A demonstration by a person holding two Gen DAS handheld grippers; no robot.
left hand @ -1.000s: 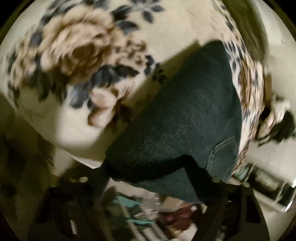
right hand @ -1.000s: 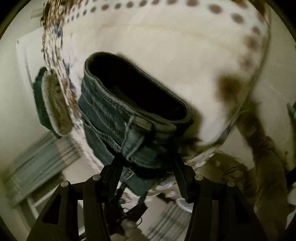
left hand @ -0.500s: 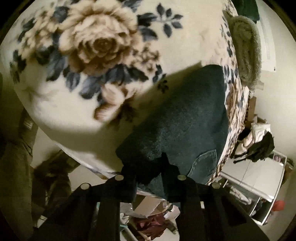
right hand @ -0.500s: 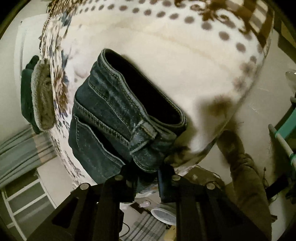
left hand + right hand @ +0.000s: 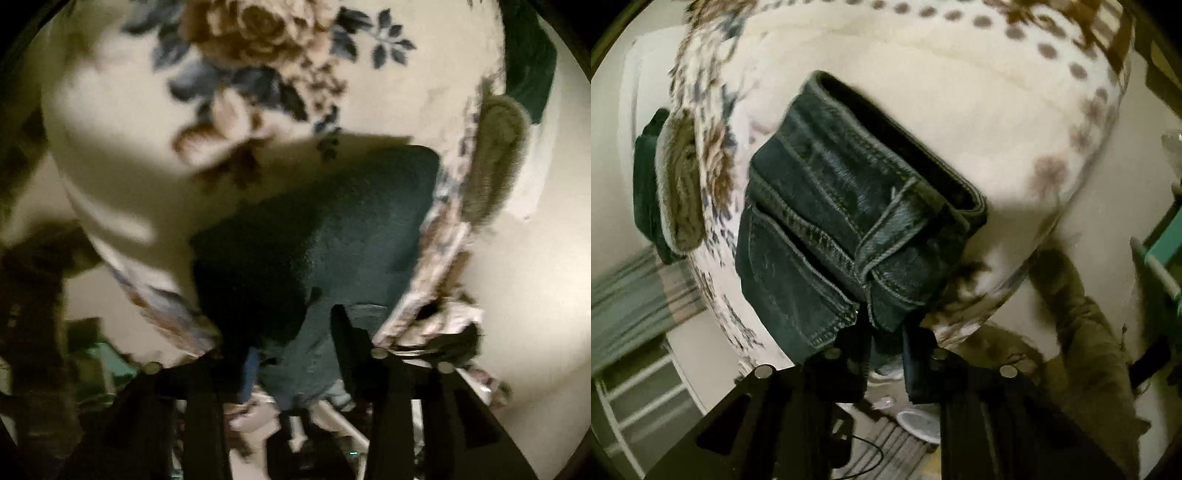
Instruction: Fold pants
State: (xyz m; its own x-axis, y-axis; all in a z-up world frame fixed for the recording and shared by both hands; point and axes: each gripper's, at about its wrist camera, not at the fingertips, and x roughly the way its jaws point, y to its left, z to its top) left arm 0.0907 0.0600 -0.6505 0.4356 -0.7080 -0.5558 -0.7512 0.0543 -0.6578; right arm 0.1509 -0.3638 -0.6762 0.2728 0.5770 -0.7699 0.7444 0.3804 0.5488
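Note:
Dark blue jeans (image 5: 314, 229) lie folded on a cream floral blanket (image 5: 129, 147), near its edge. My left gripper (image 5: 291, 343) has the near end of the denim between its fingers; the pads press on it while the jaws ease slightly apart. In the right wrist view the waistband end of the jeans (image 5: 842, 206) shows its belt loop and stitched seams. My right gripper (image 5: 884, 350) pinches the lower corner of that waistband, its jaws still closing on the cloth.
A fuzzy tan cushion (image 5: 679, 192) with a dark green item behind it lies at the blanket's (image 5: 960, 110) far edge. A person's olive sleeve (image 5: 1082, 332) is at the right. White shelving (image 5: 639, 398) and a round bowl (image 5: 919, 424) are on the floor below.
Both grippers went from wide apart to closed on the jeans. The left view rolled and moved in toward the cloth. The right gripper lifted the waistband corner slightly.

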